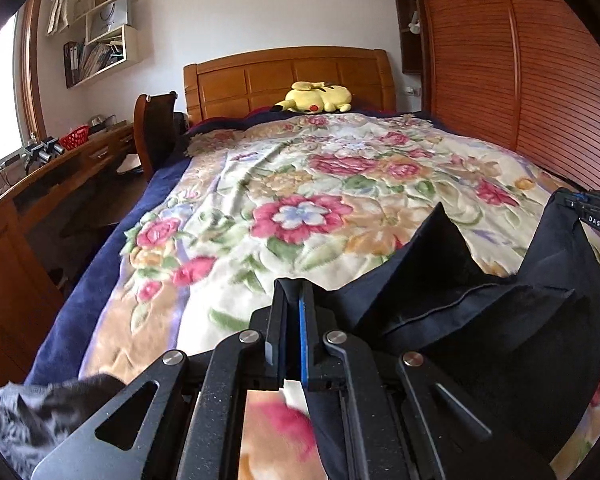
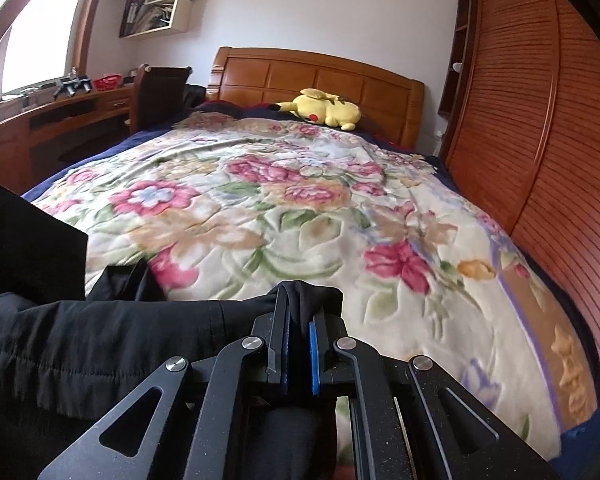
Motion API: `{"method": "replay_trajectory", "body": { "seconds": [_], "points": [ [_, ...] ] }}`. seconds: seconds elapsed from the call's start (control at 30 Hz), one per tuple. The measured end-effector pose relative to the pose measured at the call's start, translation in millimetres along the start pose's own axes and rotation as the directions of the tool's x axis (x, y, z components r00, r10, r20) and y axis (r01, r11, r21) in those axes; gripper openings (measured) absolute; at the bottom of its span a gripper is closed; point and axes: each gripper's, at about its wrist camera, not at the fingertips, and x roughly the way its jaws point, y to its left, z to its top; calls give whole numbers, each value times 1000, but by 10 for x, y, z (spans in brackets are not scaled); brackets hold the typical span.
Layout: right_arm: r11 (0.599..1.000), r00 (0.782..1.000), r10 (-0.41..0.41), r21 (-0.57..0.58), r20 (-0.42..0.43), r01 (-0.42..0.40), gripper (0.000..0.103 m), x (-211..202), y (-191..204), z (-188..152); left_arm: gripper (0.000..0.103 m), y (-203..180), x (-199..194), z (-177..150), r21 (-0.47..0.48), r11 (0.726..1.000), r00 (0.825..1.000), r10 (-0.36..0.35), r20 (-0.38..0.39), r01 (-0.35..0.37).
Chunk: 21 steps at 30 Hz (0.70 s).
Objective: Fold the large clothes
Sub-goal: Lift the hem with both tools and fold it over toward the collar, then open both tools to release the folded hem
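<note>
1. At the far left a wooden desk (image 1: pixel 60 160) runs along the window wall, with a red basket (image 1: pixel 75 136) on top and a dark chair (image 1: pixel 156 128) pushed in beside the bed.
2. A grey cloth (image 1: pixel 28 424) lies bunched at the near left corner of the bed.
3. The left gripper (image 1: pixel 294 300) has its jaws clamped on an edge of the black garment (image 1: pixel 480 312), which is pinched between the blue pads.
4. The black garment hangs and folds between the two grippers at the near end of the bed, above the floral blanket (image 1: pixel 300 200).
5. The right gripper (image 2: pixel 302 304) also has its jaws pressed together on a gathered bit of the black garment (image 2: pixel 100 344), which spreads to its left.
6. At the far end a yellow plush toy (image 2: pixel 326 110) lies against the wooden headboard (image 2: pixel 320 76).
7. On the right a slatted wooden wardrobe (image 2: pixel 540 140) stands close along the bed.
</note>
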Motion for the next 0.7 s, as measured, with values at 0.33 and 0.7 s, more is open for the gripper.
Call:
{"method": "replay_trajectory", "body": {
  "seconds": [0.33, 0.7],
  "points": [
    [998, 994, -55, 11, -90, 56, 7, 440, 153, 16, 5, -56, 386, 71, -4, 1000, 998, 21, -55, -21],
    [976, 985, 122, 197, -121, -96, 55, 217, -69, -67, 45, -73, 279, -103, -40, 998, 994, -55, -98, 51]
  ]
}}
